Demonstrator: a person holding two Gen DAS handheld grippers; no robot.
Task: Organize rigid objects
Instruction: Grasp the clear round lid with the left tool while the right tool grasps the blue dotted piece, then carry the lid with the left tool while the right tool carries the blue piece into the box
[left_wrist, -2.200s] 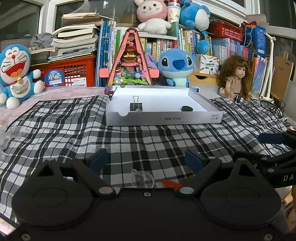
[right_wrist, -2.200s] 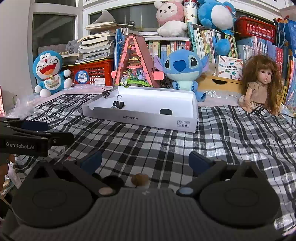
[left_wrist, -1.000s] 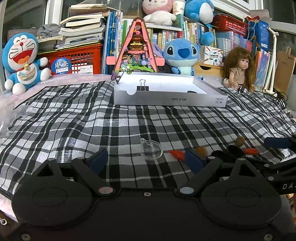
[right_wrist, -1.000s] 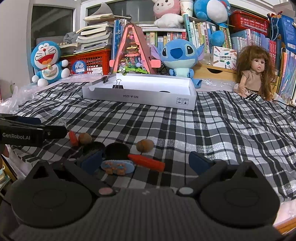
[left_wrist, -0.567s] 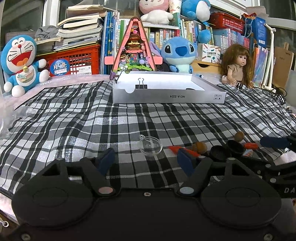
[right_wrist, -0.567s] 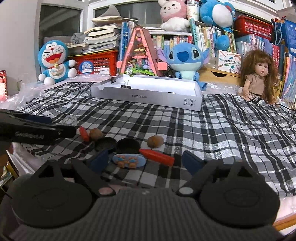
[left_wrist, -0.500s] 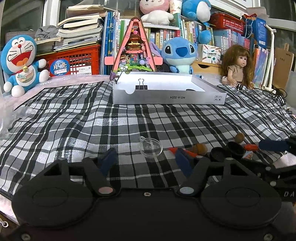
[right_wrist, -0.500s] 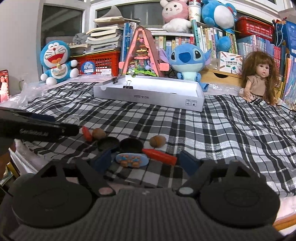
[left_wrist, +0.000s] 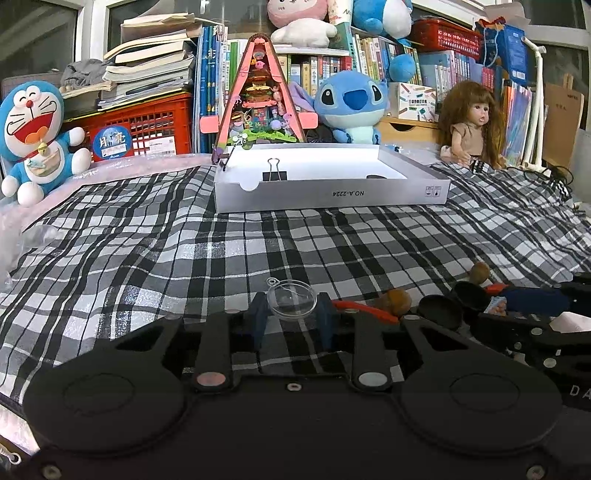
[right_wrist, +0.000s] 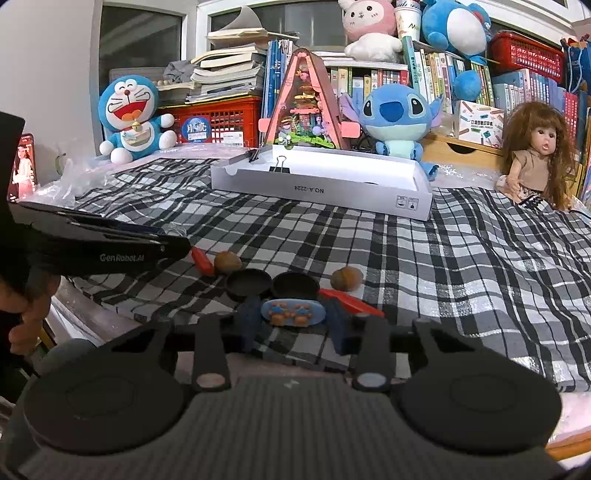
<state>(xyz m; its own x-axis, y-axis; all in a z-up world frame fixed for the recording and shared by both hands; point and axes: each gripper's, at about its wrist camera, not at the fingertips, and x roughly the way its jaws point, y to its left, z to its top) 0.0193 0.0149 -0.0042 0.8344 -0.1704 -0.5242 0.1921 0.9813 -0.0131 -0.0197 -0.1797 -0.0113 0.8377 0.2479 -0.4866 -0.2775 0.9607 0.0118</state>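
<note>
- The left gripper (left_wrist: 291, 316) has just been closing; its blue pads now pinch the clear plastic dome (left_wrist: 291, 300) on the checked cloth (left_wrist: 147, 251).
- The right gripper (right_wrist: 293, 325) has likewise been narrowing, and its pads touch both ends of the blue oval clip (right_wrist: 293, 312).
- At twelve o'clock from both grippers sits the white box (left_wrist: 328, 194), a binder clip (left_wrist: 274, 172) inside.
- Behind it: plush toys, a doll (right_wrist: 535, 158), a red crate (left_wrist: 147, 127) and shelves of books.
</note>
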